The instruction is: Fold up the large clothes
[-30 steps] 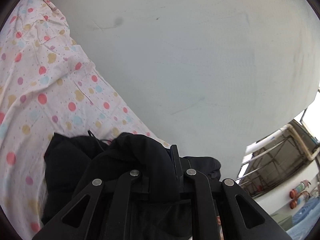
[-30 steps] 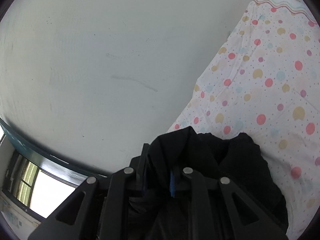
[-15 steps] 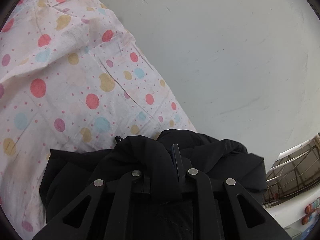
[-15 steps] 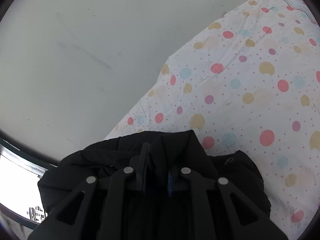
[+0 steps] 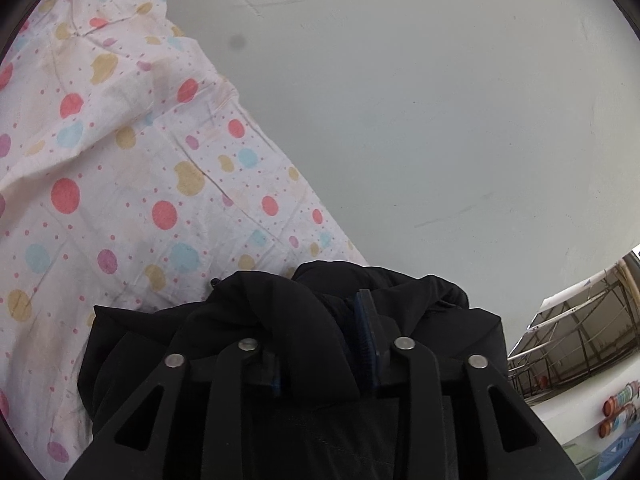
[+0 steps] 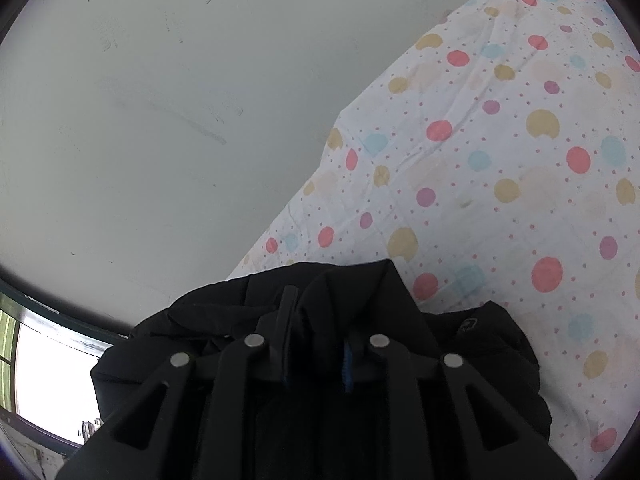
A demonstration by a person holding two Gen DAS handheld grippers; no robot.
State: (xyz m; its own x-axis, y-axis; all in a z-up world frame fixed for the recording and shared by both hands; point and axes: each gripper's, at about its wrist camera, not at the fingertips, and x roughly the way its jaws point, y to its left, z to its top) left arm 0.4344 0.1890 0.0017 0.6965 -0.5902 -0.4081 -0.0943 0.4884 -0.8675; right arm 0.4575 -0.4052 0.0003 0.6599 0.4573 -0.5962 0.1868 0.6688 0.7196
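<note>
A black garment point(image 5: 136, 344) lies bunched on a white bed sheet with coloured dots point(image 5: 120, 184). A fold of it drapes between the fingers of my left gripper point(image 5: 320, 316) and hides the left finger. Those jaws are opening, and the cloth rests loosely against the right pad. In the right wrist view, the same black garment point(image 6: 484, 344) sits on the dotted sheet point(image 6: 500, 160). My right gripper point(image 6: 318, 312) still pinches a ridge of it, though its jaws are starting to open.
A plain pale wall point(image 5: 440, 120) rises just behind the bed's edge in both views. A metal rack with bottles point(image 5: 616, 404) shows at the left wrist view's lower right. A bright window point(image 6: 44, 368) shows at the right wrist view's lower left.
Both grippers came down toward the sheet with the garment, which now rests bunched on it. The left jaws have spread apart. The right jaws have widened only slightly.
</note>
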